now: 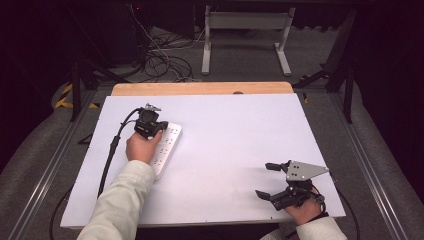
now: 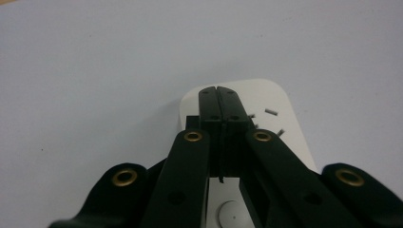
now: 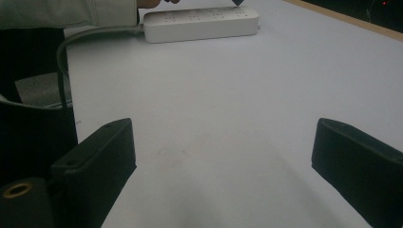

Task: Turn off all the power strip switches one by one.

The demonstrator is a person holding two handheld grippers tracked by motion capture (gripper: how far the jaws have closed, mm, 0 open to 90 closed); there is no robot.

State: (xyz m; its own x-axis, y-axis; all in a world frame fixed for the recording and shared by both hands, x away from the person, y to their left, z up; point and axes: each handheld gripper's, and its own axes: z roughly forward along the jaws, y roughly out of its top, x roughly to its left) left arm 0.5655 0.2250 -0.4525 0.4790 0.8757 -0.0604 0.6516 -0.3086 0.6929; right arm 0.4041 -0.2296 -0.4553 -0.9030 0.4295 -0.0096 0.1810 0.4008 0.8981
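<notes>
A white tabletop (image 1: 235, 150) with a wooden strip along its far edge is standing in a dim room, with cables lying on the grey floor behind it. On its left half a white power strip (image 1: 165, 147) is lying flat and slightly slanted, its grey cord (image 3: 90, 32) trailing off toward the person's side. The left gripper (image 1: 159, 131) is hovering right over the far end of the strip, and in the left gripper view its jaws are pressing flat against each other with nothing visibly between them, tips poised over the sockets (image 2: 271, 112). The right gripper (image 1: 267, 180) is resting well apart near the front right corner, its jaws standing wide over bare table.

The main risk is lying with the closed tips: pushing down off-centre is likely tipping or skating the light strip across the smooth surface, since nothing is bracing it. If the aim is a button or socket, the joined tips are broad enough to slip off and scrape the casing. The cord is also curling near the left sleeve (image 1: 125, 200), so a backward pull of that arm could be dragging the strip out of line.
</notes>
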